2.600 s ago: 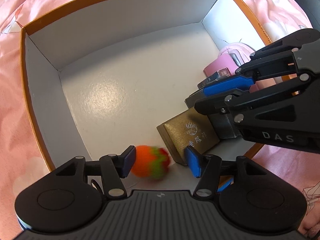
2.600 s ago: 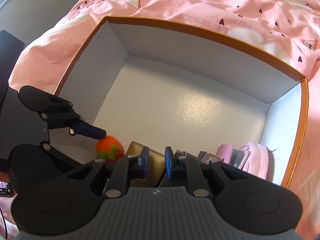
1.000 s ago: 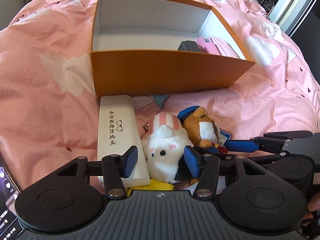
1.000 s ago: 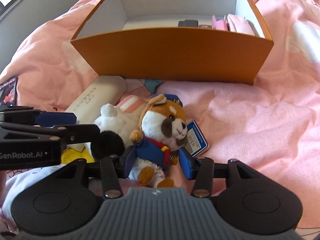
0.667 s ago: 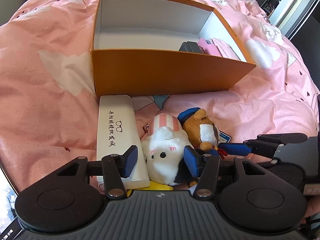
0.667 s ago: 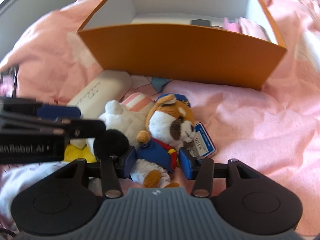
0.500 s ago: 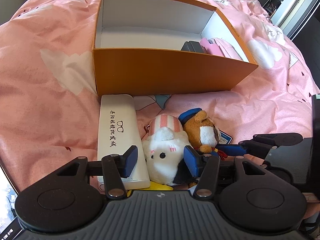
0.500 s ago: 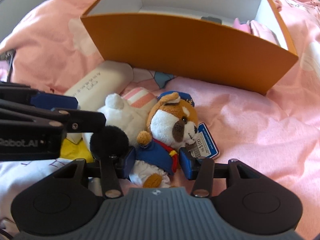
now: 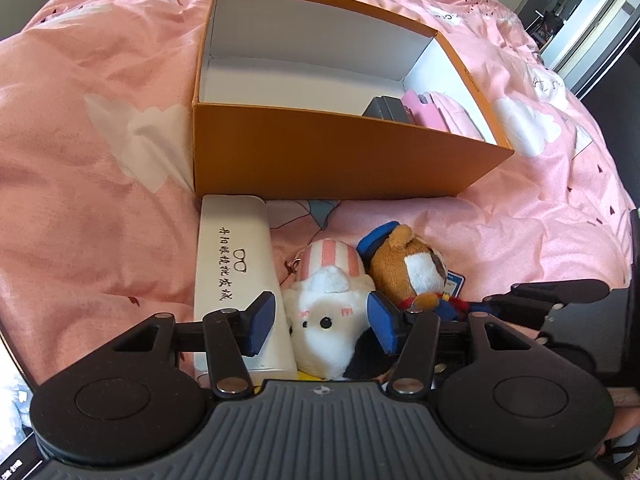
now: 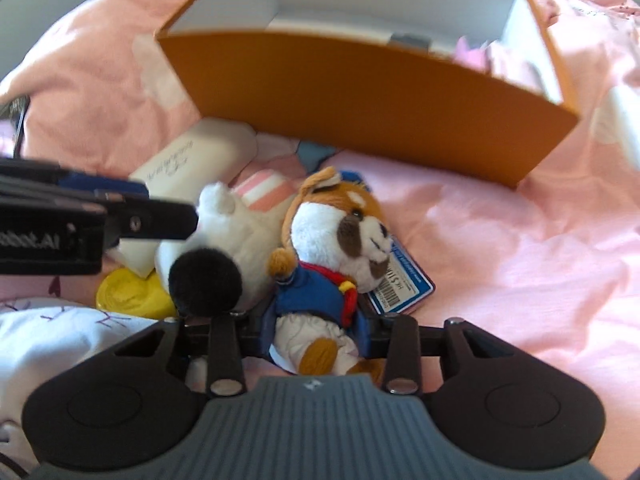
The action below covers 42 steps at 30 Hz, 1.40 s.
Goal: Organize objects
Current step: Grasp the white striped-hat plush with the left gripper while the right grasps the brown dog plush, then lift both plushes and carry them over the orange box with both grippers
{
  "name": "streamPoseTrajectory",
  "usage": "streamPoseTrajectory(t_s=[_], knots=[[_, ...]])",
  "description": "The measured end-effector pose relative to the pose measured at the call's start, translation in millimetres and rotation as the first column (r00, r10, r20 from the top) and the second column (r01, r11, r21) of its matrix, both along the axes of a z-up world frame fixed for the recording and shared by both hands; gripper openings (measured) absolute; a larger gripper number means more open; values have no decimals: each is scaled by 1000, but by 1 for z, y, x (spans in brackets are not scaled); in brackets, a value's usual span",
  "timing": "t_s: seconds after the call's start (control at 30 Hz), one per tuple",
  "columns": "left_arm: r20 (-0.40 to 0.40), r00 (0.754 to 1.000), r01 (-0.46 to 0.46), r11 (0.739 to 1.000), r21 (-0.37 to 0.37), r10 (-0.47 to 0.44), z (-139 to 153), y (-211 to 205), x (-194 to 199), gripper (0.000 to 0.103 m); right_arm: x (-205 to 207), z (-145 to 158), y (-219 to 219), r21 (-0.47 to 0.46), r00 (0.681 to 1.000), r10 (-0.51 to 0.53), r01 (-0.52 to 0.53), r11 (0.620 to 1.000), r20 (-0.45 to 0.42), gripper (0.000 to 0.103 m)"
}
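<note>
Pink bedspread; right gripper fingers now closing around brown plush, left gripper unchanged, open astride white plush.

The right gripper is closing its jaws around the brown plush dog, apparently already pressing its blue-jacketed body, beside the white plush.

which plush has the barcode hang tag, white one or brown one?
The brown plush in the blue jacket and cap; its tag lies beside its head. The white plush with the pink-striped hat shows no tag.
</note>
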<state>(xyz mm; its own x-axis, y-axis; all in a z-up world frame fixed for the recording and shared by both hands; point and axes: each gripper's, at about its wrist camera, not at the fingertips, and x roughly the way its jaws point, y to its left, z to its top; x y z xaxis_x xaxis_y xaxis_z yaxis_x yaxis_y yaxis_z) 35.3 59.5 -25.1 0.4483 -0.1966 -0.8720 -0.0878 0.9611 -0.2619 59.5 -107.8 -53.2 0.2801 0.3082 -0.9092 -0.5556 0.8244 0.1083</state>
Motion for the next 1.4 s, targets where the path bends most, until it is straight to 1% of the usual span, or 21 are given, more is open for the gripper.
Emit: streamPoseTrajectory(t_s=[0.1, 0.17, 0.27, 0.33, 0.37, 0.4, 0.47, 0.57, 0.73, 0.87, 1.07, 1.13, 1.2, 1.27, 1.3, 1.4], knots=[[-7, 1000, -2, 999, -39, 1, -1, 0, 6, 63, 9, 11, -11, 13, 999, -27, 27, 1000, 24, 39], [-23, 1000, -7, 998, -67, 5, -5, -1, 11, 64, 16, 12, -18, 12, 998, -49, 48, 999, 29, 39], [-55, 998, -1, 997, -81, -4, -12, -6, 18, 66, 27, 5, -29, 2, 996, -92, 92, 996, 0, 40], [-78, 997, 11, 998, -65, -16, -17, -11, 22, 67, 34, -2, -38, -4, 992, -120, 120, 993, -37, 41], [-94, 995, 16, 998, -56, -21, -20, -14, 24, 67, 35, -4, -42, -5, 990, -134, 134, 991, -47, 44], [-105, 994, 22, 999, -44, -26, -22, -17, 26, 67, 36, -5, -46, -3, 988, -146, 146, 989, -54, 47], [-114, 993, 31, 999, -10, -32, -25, -22, 28, 67, 36, -5, -51, 4, 987, -153, 154, 988, -53, 48], [-132, 991, 35, 999, 14, -33, -29, -27, 32, 67, 33, 2, -52, 2, 988, -152, 152, 988, -28, 49], [-152, 988, 39, 999, 26, -34, -34, -29, 35, 67, 27, 15, -48, 5, 992, -118, 118, 993, 50, 49], [-167, 985, 62, 997, 50, -53, -37, -35, 38, 69, 29, 16, -42, 15, 995, -80, 79, 997, 63, 49], [-187, 979, 109, 987, 118, -86, -43, -47, 42, 69, 34, 2, -33, 10, 999, -36, 36, 999, 21, 48], [-192, 976, 133, 981, 141, -105, -44, -50, 42, 69, 36, -5, -32, 7, 1000, -31, 31, 999, -2, 46], [-195, 972, 167, 973, 159, -134, -45, -54, 41, 69, 39, -13, -35, 21, 998, -43, 44, 999, -34, 47], [-191, 969, 194, 964, 181, -159, -46, -58, 39, 72, 42, -19, -39, 38, 996, -65, 67, 997, -64, 45], [-189, 968, 203, 960, 192, -166, -47, -59, 38, 72, 42, -20, -40, 47, 995, -69, 72, 996, -68, 43], [-184, 962, 239, 945, 224, -200, -48, -66, 36, 71, 40, -16, -42, 60, 996, -70, 74, 995, -63, 41]])
